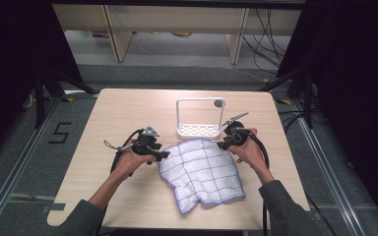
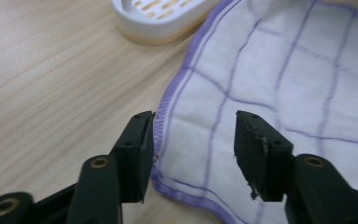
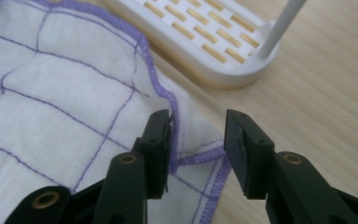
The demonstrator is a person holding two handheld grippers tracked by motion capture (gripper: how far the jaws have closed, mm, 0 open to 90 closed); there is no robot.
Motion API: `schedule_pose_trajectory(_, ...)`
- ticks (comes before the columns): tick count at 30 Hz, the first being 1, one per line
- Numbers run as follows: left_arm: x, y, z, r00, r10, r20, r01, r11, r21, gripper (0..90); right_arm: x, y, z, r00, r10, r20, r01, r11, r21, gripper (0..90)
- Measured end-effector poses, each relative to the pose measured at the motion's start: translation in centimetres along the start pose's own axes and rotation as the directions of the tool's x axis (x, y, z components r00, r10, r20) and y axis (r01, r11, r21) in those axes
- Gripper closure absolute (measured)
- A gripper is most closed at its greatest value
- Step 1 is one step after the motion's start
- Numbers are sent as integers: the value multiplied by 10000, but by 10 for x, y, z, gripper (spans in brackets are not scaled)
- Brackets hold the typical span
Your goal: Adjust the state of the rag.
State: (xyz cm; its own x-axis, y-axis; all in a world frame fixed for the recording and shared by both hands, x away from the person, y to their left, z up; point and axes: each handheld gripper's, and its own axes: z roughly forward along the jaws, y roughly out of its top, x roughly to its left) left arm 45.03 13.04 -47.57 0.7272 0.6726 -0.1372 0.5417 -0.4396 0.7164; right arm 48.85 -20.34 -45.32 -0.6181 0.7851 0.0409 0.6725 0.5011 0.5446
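Dishcloth (image 1: 202,172) lies flat (rack (image 1: 200,129) at twelve o'clock); left gripper (image 1: 161,154) and right gripper (image 1: 221,145), jaws parted, straddle its nine and two o'clock edges, seemingly poised to pinch.

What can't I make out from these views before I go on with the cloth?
- Table under the cloth: hidden by the fabric, high view.
- Left gripper: whether the pads touch the cloth; the view looks along the jaws, so height above it is unclear.
- Right gripper: same doubt at the hem.
- White rack: top cut off by the frame edge, right gripper view.
- Dark spot on the rack's frame, high view: too small.
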Motion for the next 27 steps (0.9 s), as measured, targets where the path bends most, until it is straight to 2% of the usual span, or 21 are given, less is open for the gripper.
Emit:
schedule_pose_trajectory(2, -6, -2, -7, 9998, 103, 175, -101, 9999, -84, 447, 0, -2, -4, 9999, 124, 17, -124, 9999, -103, 586)
schedule_pose_trajectory(3, -21, -9, -20, 9985, 365, 396, -355, 9991, -253, 446, 0, -9, -18, 9999, -56, -142, 50, 9990, -442, 568)
schedule_pose_trajectory(4, -29, -13, -25, 9966, 513, 641, -500, 9985, -218, 443, 1, -13, -25, 9998, -139, -159, 129, 9981, -607, 558)
schedule_pose_trajectory(5, -38, -18, -29, 9952, 478, 850, -449, 9983, -359, 443, 4, -19, -30, 9998, -51, -196, 33, 9956, -934, 546)
schedule_pose_trajectory(6, -46, -24, -34, 9925, 585, 1077, -547, 9978, -373, 443, 6, -25, -38, 9996, -218, -199, 202, 9969, -757, 534)
schedule_pose_trajectory(7, -53, -30, -37, 9883, 613, 1397, -559, 9975, -421, 444, 12, -31, -45, 9996, -149, -231, 131, 9971, -754, 529)
schedule_pose_trajectory(9, -67, -41, -43, 9823, 297, 1847, -197, 9982, -559, 455, 19, -45, -54, 9976, -678, -110, 665, 9936, -908, 525)
schedule_pose_trajectory(10, -74, -47, -44, 9782, 216, 2067, -85, 9979, -640, 461, 25, -53, -59, 9980, -567, -265, 542, 9948, -864, 524)
schedule_pose_trajectory(11, -81, -52, -45, 9754, 195, 2194, -56, 9980, -635, 467, 28, -60, -64, 9959, -790, -437, 753, 9939, -812, 524)
schedule_pose_trajectory(12, -86, -57, -45, 9735, 285, 2267, -149, 9980, -617, 468, 33, -67, -65, 9954, -825, -494, 775, 9925, -950, 520)
schedule_pose_trajectory(13, -91, -61, -44, 9721, 236, 2333, -84, 9978, -658, 469, 39, -74, -67, 9960, -698, -554, 645, 9936, -927, 515)
schedule_pose_trajectory(14, -95, -64, -42, 9693, 316, 2439, -144, 9973, -722, 472, 42, -80, -70, 9945, -809, -666, 755, 9940, -793, 515)
schedule_pose_trajectory(16, -106, -68, -40, 9679, 448, 2474, -328, 9981, -522, 474, 50, -93, -70, 9949, -613, -796, 540, 9944, -910, 510)
schedule_pose_trajectory(17, -110, -69, -39, 9681, 620, 2428, -526, 9976, -447, 473, 52, -98, -68, 9940, -821, -719, 746, 9921, -1011, 508)
schedule_pose_trajectory(18, -115, -70, -38, 9687, 687, 2384, -609, 9973, -401, 471, 56, -103, -71, 9948, -599, -823, 533, 9954, -801, 508)
schedule_pose_trajectory(20, -118, -70, -37, 9668, 829, 2419, -754, 9963, -401, 466, 58, -111, -68, 9924, -944, -788, 842, 9888, -1230, 505)
schedule_pose_trajectory(21, -124, -70, -35, 9648, 957, 2449, -869, 9951, -466, 464, 60, -115, -69, 9944, -720, -775, 631, 9917, -1116, 505)
schedule_pose_trajectory(22, -124, -70, -35, 9648, 957, 2449, -869, 9951, -466, 463, 60, -115, -69, 9944, -720, -775, 631, 9917, -1116, 505)
schedule_pose_trajectory(23, -128, -69, -33, 9655, 965, 2421, -883, 9951, -445, 462, 59, -122, -70, 9924, -990, -727, 897, 9885, -1221, 505)
schedule_pose_trajectory(26, -131, -68, -30, 9650, 1032, 2411, -957, 9945, -427, 461, 62, -129, -70, 9955, -432, -838, 320, 9909, -1310, 502)
schedule_pose_trajectory(27, -133, -67, -29, 9670, 1138, 2281, -1079, 9934, -385, 461, 61, -134, -69, 9958, -523, -751, 416, 9895, -1386, 502)
